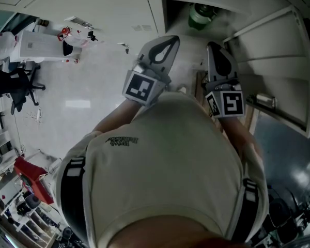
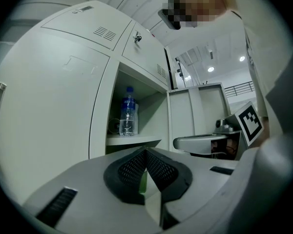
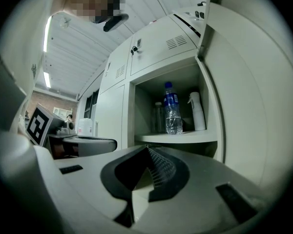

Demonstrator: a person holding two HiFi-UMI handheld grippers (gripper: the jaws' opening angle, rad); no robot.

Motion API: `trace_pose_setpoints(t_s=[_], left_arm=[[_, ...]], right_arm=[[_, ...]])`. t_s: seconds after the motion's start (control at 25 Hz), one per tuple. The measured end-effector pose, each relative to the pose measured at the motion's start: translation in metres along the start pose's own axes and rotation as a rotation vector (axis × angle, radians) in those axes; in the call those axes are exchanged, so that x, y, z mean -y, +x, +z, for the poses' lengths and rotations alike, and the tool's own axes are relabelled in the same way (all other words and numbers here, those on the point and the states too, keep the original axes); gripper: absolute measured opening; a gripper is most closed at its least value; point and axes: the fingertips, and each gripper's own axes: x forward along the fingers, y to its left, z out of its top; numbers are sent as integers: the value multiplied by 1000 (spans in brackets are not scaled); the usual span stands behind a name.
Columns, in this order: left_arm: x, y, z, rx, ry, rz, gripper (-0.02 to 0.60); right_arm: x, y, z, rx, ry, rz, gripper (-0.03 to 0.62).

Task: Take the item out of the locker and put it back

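Left claw (image 2: 145, 152): clenched, pads tip to tip, nothing held. Only a green sliver shows through the gap, from something beyond. Right claw (image 3: 147, 150): also clenched and empty. Both are held level in front of the person's chest, side by side, aimed at the open locker.

Likely task item: the water bottle (image 3: 173, 112) with blue cap and label. It stands upright near the front of the locker shelf (image 3: 185, 136). A white spray bottle (image 3: 197, 112) is just beside it towards the door side, and a clear container (image 3: 158, 117) sits behind it on the other side. The locker door (image 3: 249, 111) is swung wide open. The head view shows a green thing (image 1: 199, 15) lower in the locker, too small to identify.

Stage is ambiguous: a bottle on the shelf with both claws empty fits "not taken out" as well as "already put back".

Handling notes, as a judgement:
- The bottle is tall, narrow and part full, so it tips easily.
- Any grip should land square on the body, not the cap.
- The spray bottle leaves little room on that side, so the approach needs to be straight in.
- Keep clear of the door edge.
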Motion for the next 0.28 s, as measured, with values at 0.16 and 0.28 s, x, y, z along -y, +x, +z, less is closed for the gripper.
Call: trace_pose_setpoints(t_s=[0.16, 0.28], left_arm=[[-1, 0, -1, -3, -7, 2, 11], [-1, 0, 0, -2, -7, -2, 11]], right_arm=[[-1, 0, -1, -3, 5, 0, 0], [-1, 1, -1, -7, 6, 2, 0]])
